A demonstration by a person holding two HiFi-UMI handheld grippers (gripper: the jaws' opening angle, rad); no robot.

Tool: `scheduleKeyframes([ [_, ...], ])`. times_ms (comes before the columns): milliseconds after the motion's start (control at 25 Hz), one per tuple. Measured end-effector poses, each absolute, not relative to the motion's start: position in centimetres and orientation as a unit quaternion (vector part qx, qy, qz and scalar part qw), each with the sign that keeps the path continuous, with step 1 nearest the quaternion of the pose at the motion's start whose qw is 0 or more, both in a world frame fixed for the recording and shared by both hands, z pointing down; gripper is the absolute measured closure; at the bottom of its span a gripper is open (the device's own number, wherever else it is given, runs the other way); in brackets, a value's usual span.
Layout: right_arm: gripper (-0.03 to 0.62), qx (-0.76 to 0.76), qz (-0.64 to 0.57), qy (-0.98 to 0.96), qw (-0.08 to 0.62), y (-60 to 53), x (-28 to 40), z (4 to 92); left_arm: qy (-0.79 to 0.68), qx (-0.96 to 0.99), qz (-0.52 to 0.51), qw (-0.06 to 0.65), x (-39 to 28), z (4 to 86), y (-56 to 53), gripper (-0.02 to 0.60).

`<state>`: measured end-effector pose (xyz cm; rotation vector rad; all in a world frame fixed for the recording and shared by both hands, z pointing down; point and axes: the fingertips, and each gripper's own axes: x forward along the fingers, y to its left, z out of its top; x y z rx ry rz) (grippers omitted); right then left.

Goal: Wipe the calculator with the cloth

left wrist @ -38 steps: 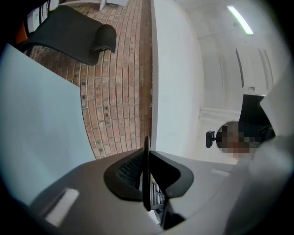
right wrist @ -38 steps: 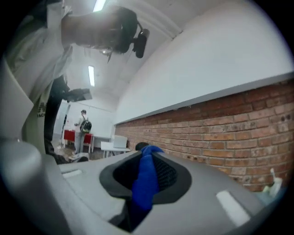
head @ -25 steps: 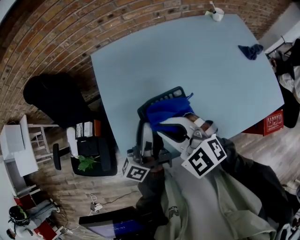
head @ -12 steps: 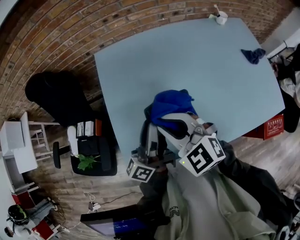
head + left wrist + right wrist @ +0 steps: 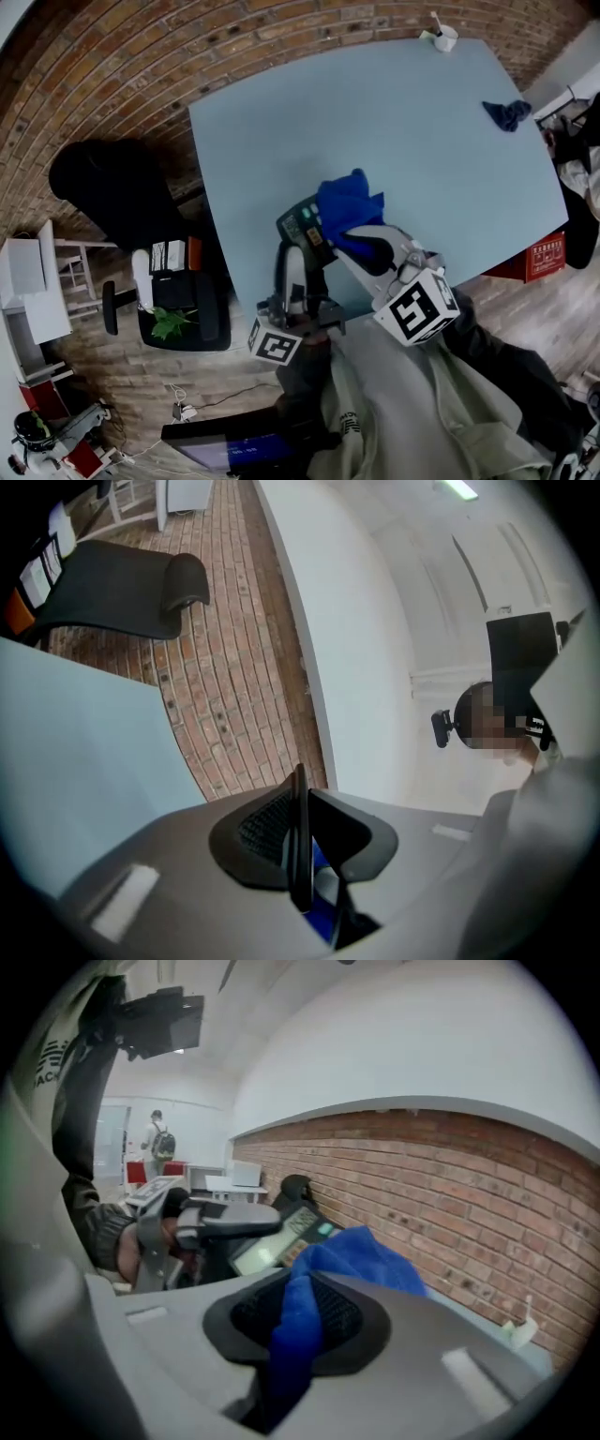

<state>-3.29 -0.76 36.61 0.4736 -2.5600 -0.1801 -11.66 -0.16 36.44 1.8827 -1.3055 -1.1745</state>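
Note:
A dark calculator [image 5: 302, 225] with a pale screen and coloured keys is held up above the near edge of the light blue table [image 5: 281, 122]. My left gripper [image 5: 300, 248] is shut on its lower edge. In the left gripper view only the calculator's thin dark edge [image 5: 300, 827] shows, clamped between the jaws of the left gripper [image 5: 302, 855]. A blue cloth [image 5: 349, 202] lies against the calculator's right side, with my right gripper [image 5: 354, 236] shut on it. The right gripper view shows the cloth [image 5: 309, 1288] bunched in the right gripper [image 5: 298, 1335], with the calculator [image 5: 281, 1237] just beyond.
A white cup [image 5: 441, 36] stands at the table's far corner. A second dark blue cloth [image 5: 506, 112] lies near the right edge. A black chair [image 5: 103, 187] is left of the table and a red box [image 5: 544, 248] at its right. Brick floor surrounds it.
The cloth covered the whole calculator half a second ago. It has since slid toward the upper right, and the calculator's left side and keys now show. The right gripper shifted slightly right.

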Motion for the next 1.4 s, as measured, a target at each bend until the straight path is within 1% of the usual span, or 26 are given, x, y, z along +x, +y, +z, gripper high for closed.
scheduleKeyframes([
  [120,0.533,0.138,-0.074,-0.956,0.25,1.3,-5.3,36.2,-0.471,0.707,-0.443,0.286,-10.4,36.2,-0.4,0.526],
  [280,0.533,0.206,-0.074,-0.954,0.203,-2.8,-3.5,34.6,-0.473,0.7,-0.451,0.287,-11.3,36.0,-0.1,0.526],
  [360,0.533,0.234,-0.069,-0.946,0.215,-4.3,-1.6,35.1,-0.478,0.689,-0.463,0.288,-12.3,36.2,0.3,0.526],
  [440,0.533,0.227,-0.056,-0.943,0.238,-3.9,-0.5,36.1,-0.474,0.68,-0.479,0.288,-12.8,36.0,0.4,0.526],
  [520,0.533,0.189,-0.047,-0.946,0.26,-1.8,-1.1,37.0,-0.464,0.678,-0.49,0.291,-12.6,35.7,0.2,0.526],
  [600,0.533,0.138,-0.052,-0.952,0.268,1.2,-3.1,37.3,-0.451,0.679,-0.497,0.298,-11.8,35.5,-0.1,0.525],
  [680,0.533,0.102,-0.063,-0.958,0.262,3.3,-5.1,37.0,-0.447,0.682,-0.494,0.301,-11.1,35.6,-0.3,0.525],
  [760,0.533,0.102,-0.075,-0.959,0.252,3.1,-5.7,36.6,-0.445,0.684,-0.494,0.301,-10.9,35.4,-0.3,0.525],
  [920,0.533,0.177,-0.078,-0.955,0.223,-1.8,-3.0,35.9,-0.448,0.675,-0.506,0.295,-12.0,35.2,0.2,0.525],
  [1040,0.533,0.212,-0.051,-0.947,0.238,-3.7,-0.6,36.8,-0.451,0.67,-0.51,0.295,-12.4,35.4,0.3,0.525],
  [1120,0.533,0.197,-0.041,-0.945,0.257,-2.7,-0.7,37.4,-0.45,0.671,-0.508,0.299,-12.0,35.6,0.1,0.522],
  [1200,0.533,0.156,-0.036,-0.951,0.262,-0.4,-2.1,37.7,-0.447,0.671,-0.508,0.304,-11.6,35.8,0.0,0.521],
  [1320,0.533,0.105,-0.034,-0.962,0.248,2.3,-4.4,37.0,-0.438,0.677,-0.506,0.307,-10.8,35.6,-0.2,0.522],
  [1400,0.533,0.123,-0.049,-0.966,0.22,0.9,-4.6,36.0,-0.451,0.689,-0.484,0.298,-10.7,35.8,-0.1,0.522],
])
